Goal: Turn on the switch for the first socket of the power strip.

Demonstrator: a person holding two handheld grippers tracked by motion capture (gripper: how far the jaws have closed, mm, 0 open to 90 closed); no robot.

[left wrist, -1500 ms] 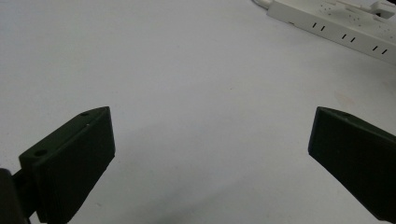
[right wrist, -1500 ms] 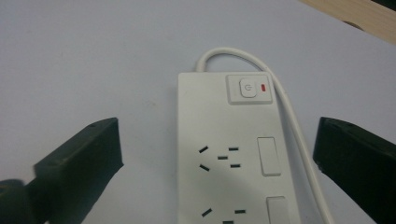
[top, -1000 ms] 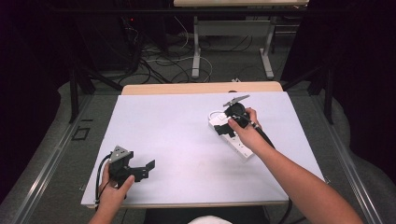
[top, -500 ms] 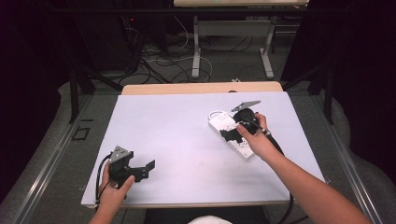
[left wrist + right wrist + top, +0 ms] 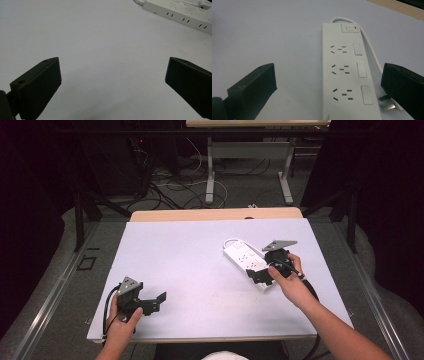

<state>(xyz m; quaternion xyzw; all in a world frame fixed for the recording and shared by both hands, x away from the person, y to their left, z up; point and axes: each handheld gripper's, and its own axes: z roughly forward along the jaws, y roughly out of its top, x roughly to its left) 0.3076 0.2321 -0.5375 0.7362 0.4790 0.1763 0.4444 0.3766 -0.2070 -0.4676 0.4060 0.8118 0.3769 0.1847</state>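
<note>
A white power strip [image 5: 245, 258] lies at an angle on the right half of the white table top [image 5: 190, 255]. In the right gripper view the power strip [image 5: 348, 72] shows three sockets, three rocker switches and a main switch with a red mark at its far end. Its white cable [image 5: 372, 52] runs down its right side to a plug [image 5: 387, 105]. My right gripper [image 5: 257, 276] hovers over the strip's near end, open, the jaws of the right gripper [image 5: 329, 68] standing wide on either side. My left gripper [image 5: 156, 301] stands open at the front left; past the left gripper [image 5: 113, 65] the power strip [image 5: 180, 13] lies far off.
A strip of bare wood [image 5: 200, 214] shows along the table's far edge. Beyond it, cables lie on the floor around a desk's legs [image 5: 211, 175]. Dark stands [image 5: 82, 205] flank the table on both sides.
My right gripper has moved along the power strip toward its near end and the person. The left gripper has stayed where it was.
</note>
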